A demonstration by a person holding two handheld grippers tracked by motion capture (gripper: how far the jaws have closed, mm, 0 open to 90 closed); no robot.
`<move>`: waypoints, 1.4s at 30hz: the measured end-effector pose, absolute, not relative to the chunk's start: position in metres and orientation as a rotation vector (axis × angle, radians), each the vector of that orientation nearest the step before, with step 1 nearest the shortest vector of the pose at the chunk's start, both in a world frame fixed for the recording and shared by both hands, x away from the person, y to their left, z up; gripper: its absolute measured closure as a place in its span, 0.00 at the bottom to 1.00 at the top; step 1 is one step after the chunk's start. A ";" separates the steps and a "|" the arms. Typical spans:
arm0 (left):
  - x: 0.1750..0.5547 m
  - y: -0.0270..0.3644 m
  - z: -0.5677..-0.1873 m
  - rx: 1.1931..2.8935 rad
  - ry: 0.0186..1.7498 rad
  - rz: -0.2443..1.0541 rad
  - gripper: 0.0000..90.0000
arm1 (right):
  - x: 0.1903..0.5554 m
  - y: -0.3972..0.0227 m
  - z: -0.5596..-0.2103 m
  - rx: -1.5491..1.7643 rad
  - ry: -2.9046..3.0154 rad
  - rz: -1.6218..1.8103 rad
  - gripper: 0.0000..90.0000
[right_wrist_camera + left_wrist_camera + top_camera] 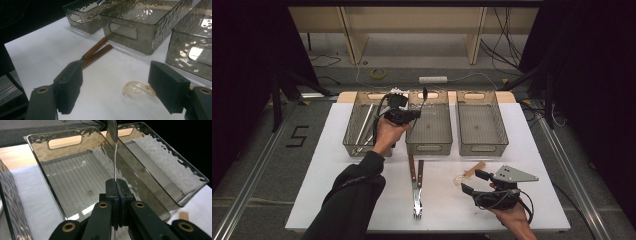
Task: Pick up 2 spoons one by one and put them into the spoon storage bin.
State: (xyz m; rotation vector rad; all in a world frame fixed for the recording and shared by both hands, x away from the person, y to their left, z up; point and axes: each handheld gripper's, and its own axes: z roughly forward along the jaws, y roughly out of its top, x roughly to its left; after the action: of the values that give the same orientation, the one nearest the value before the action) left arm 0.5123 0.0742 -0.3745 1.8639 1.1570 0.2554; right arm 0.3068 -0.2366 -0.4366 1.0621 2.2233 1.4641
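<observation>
— What did our left hand-held gripper [116, 185] hold?
— We had its jaws clamped tight on a thin shiny metal spoon [113, 135], standing upright over the middle smoked-plastic bin [65, 142] at the table's far edge.
— And our right hand-held gripper [115, 85]?
— We held it wide open and empty near the table's front right corner, just above a clear amber plastic spoon [136, 89].

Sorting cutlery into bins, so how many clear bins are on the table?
3, side by side along the far edge: the left bin with long utensils, the middle bin below the spoon held by the left gripper, and the right bin.
</observation>
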 end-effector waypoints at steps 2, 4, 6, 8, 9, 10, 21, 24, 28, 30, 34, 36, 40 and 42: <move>0.515 0.072 -0.377 1.857 1.165 0.261 0.99 | 0.307 -0.236 -0.437 1.058 2.224 1.462 0.32; 0.518 0.071 -0.381 1.851 1.180 0.254 0.99 | 0.307 -0.236 -0.437 1.058 2.223 1.465 0.32; 0.520 0.070 -0.385 1.847 1.183 0.260 0.99 | 0.306 -0.236 -0.437 1.058 2.226 1.463 0.32; 0.522 0.070 -0.388 1.846 1.191 0.260 0.99 | 0.307 -0.236 -0.437 1.060 2.226 1.464 0.32; 0.522 0.070 -0.390 1.845 1.196 0.257 0.99 | 0.307 -0.236 -0.437 1.057 2.225 1.466 0.32; 0.523 0.070 -0.391 1.843 1.200 0.262 0.99 | 0.307 -0.236 -0.437 1.057 2.225 1.467 0.32; 0.527 0.071 -0.403 1.839 1.224 0.261 0.98 | 0.306 -0.236 -0.437 1.057 2.227 1.467 0.32; 0.528 0.072 -0.406 1.840 1.227 0.259 0.98 | 0.306 -0.236 -0.437 1.060 2.229 1.465 0.32; 0.527 0.071 -0.408 1.832 1.221 0.258 0.92 | 0.306 -0.237 -0.437 1.055 2.228 1.464 0.32; 0.526 0.071 -0.407 1.831 1.215 0.252 0.87 | 0.306 -0.237 -0.437 1.059 2.225 1.467 0.32; 0.523 0.074 -0.400 1.836 1.196 0.250 0.75 | 0.306 -0.237 -0.437 1.055 2.231 1.466 0.32; 0.520 0.077 -0.396 1.836 1.198 0.242 0.70 | 0.306 -0.237 -0.437 1.054 2.230 1.467 0.32; 0.509 0.085 -0.387 1.855 1.179 0.256 0.56 | 0.306 -0.239 -0.436 1.046 2.228 1.457 0.32; 0.502 0.092 -0.385 1.846 1.174 0.247 0.53 | 0.307 -0.239 -0.435 1.039 2.230 1.439 0.32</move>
State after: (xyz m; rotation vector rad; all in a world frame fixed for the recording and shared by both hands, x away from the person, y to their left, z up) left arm 0.5024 0.0919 -0.3845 1.8458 1.1736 0.2470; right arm 0.3065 -0.2393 -0.4354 1.0389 2.2301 1.4394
